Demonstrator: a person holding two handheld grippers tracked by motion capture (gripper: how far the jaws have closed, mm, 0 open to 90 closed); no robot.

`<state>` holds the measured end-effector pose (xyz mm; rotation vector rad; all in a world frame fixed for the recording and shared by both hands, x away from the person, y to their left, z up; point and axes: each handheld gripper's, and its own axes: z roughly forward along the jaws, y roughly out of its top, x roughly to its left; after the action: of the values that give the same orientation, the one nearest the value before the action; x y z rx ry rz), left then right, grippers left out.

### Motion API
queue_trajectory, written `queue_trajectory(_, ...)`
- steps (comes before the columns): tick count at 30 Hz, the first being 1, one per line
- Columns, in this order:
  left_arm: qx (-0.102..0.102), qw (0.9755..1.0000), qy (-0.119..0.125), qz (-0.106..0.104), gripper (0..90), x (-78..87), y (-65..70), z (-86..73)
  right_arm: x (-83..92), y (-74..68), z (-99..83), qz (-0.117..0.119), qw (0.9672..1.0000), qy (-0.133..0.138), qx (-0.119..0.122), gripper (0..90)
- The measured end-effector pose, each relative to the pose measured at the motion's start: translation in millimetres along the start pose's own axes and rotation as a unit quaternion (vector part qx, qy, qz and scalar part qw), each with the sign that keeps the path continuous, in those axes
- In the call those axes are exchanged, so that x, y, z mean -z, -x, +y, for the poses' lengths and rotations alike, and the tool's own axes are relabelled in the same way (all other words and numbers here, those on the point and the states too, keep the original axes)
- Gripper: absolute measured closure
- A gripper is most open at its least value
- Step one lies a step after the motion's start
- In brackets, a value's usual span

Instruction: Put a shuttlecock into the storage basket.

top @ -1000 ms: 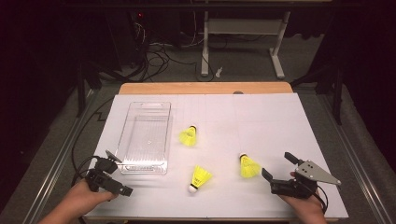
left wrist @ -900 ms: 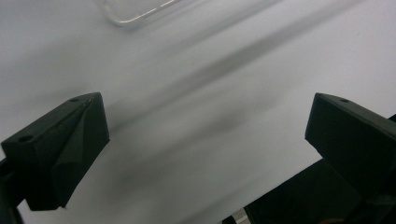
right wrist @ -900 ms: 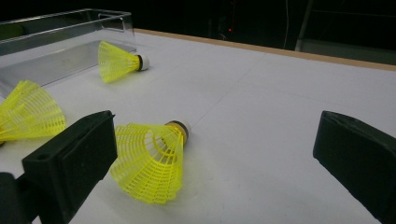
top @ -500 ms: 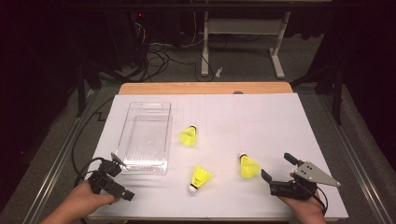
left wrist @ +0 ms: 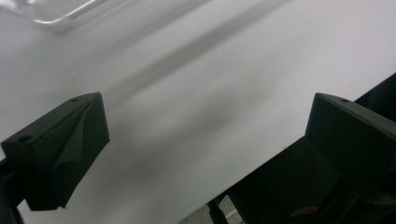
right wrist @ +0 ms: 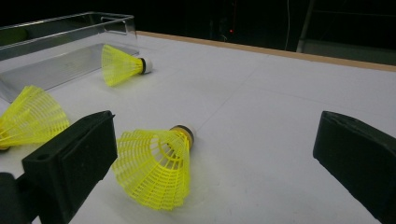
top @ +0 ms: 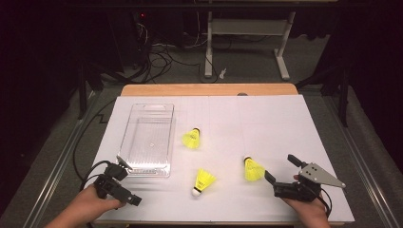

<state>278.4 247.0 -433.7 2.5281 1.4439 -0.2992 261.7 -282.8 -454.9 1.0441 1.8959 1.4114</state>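
Three yellow shuttlecocks lie on the white table sheet (top: pixel 266 123). One shuttlecock (top: pixel 191 138) (right wrist: pixel 119 64) rests beside the clear plastic tray (top: pixel 147 137) (right wrist: pixel 56 42). A second shuttlecock (top: pixel 203 181) (right wrist: pixel 28 119) lies near the front middle. The third shuttlecock (top: pixel 253 169) (right wrist: pixel 156 165) lies just ahead of my right gripper (top: pixel 282 168) (right wrist: pixel 215 158), close to its left jaw, cork tip pointing away. That gripper is open and holds nothing. My left gripper (top: pixel 127 182) (left wrist: pixel 205 144) is open over bare sheet at the front left, near the tray's near corner (left wrist: pixel 60 16).
The tray looks empty. The table's near edge runs under the left gripper's right jaw. A wooden edge (top: pixel 209 89) bounds the far side, and beyond it are desk legs (top: pixel 207 47) and cables (top: pixel 157 52) on the floor.
My left gripper has drifted slightly toward the table's near edge. The right gripper and the shuttlecocks have stayed put.
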Motion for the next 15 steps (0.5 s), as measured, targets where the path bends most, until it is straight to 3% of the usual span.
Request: queue_trajectory(15, -0.034, 0.9993, -0.011, -0.001, 0.6, -4.1, 33.5, 13.9, -2.7, -1.7, 3.6, 0.008, 1.0000, -0.001, -0.003, 0.7)
